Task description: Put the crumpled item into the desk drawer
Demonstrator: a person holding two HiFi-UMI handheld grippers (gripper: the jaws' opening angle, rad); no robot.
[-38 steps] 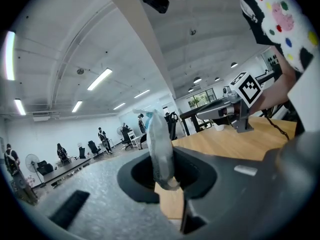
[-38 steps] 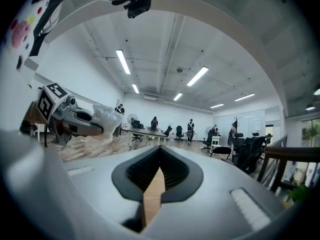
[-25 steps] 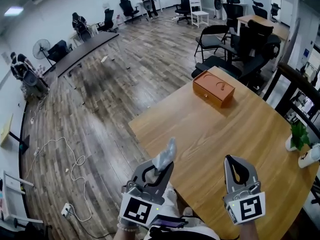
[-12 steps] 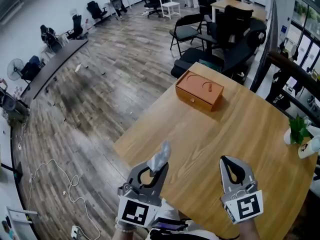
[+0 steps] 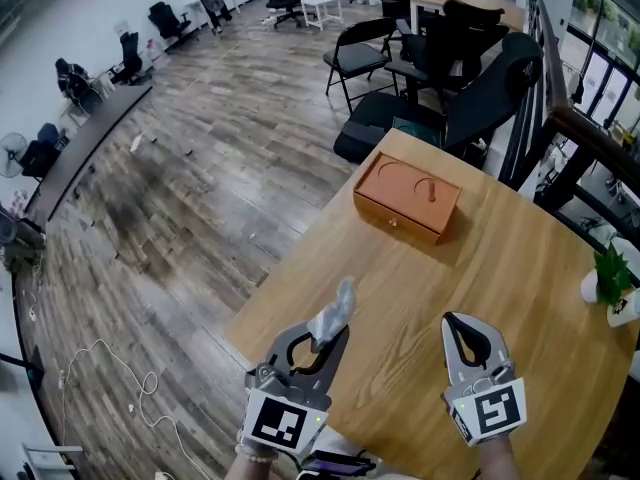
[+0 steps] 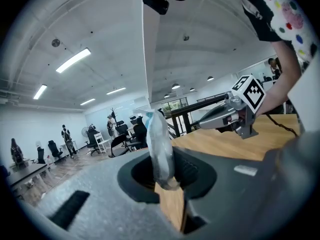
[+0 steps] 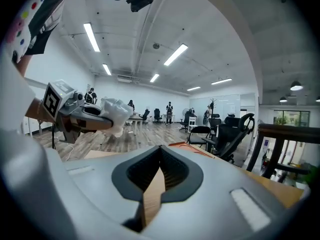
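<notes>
Jaws of your left gripper (image 5: 328, 339) pinch crumpled plastic (image 5: 338, 306) upright, lower centre, clear of table (image 5: 530, 278) for carrying. Right gripper (image 5: 464, 328) jaws clenched, empty, free for closed drawer box (image 5: 407, 199), upper centre.

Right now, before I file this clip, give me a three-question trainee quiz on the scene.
1. True or false: the right gripper holds the wad.
2. Where is the drawer box?
A. On the floor.
B. On the table, beyond both grippers, drawer shut.
C. Between the grippers, drawer open.
3. Fill in: the right gripper's jaws are ____, with nothing between them.

Key
1. False: the left gripper is shut on the wad.
2. B.
3. Shut.
</notes>
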